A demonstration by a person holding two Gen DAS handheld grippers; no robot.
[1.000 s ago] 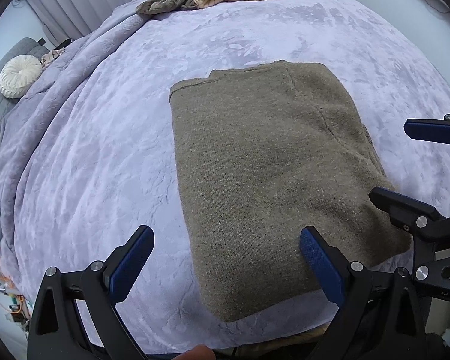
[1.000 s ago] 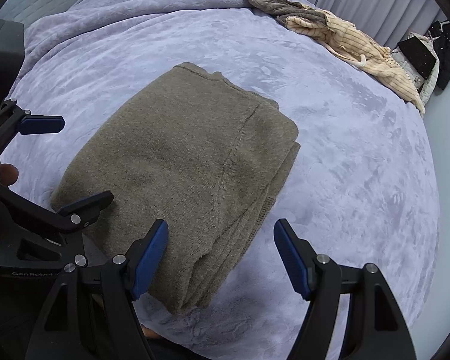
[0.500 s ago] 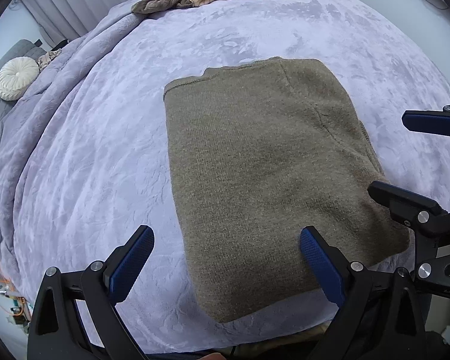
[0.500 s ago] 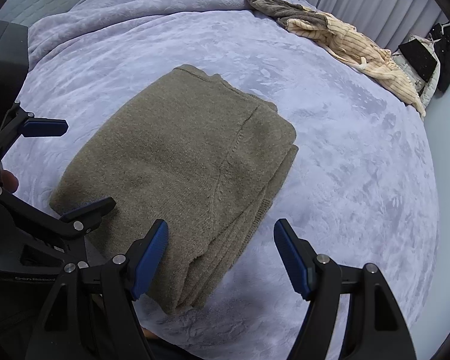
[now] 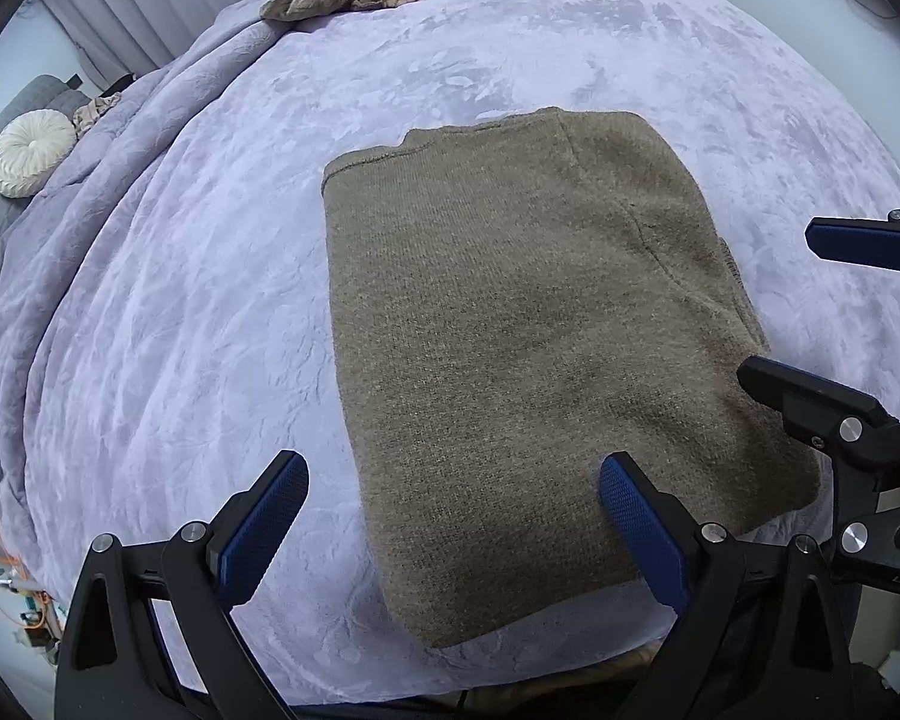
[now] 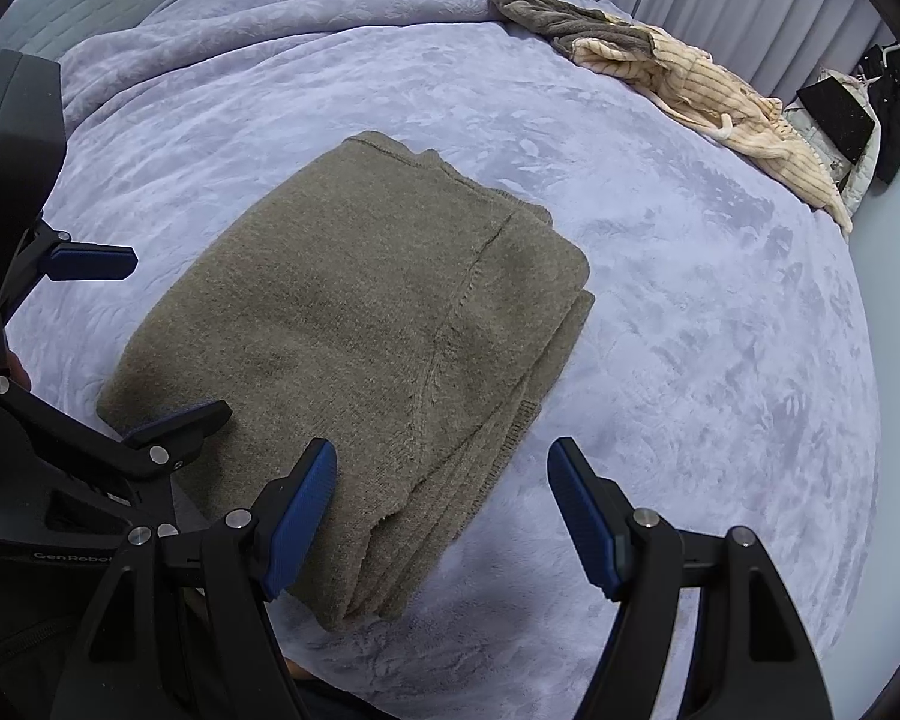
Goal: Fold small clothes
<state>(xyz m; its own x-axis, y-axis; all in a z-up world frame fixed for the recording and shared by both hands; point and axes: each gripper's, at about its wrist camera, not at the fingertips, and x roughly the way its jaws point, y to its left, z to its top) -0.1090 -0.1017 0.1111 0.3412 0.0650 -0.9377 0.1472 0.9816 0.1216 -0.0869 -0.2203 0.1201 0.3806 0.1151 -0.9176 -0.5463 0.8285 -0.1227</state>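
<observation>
Because the olive-brown knitted sweater [image 5: 528, 348] already lies folded into a thick rectangle on the lilac plush bedspread [image 5: 168, 300], the left gripper [image 5: 450, 516] and right gripper [image 6: 444, 510] hover over its near edge, jaws spread and empty, probably ready for another fold.

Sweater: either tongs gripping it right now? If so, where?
Nothing held. The left tongs and right tongs both stand open above the near edge of the folded sweater, pads apart and not pinching the knit.
</observation>
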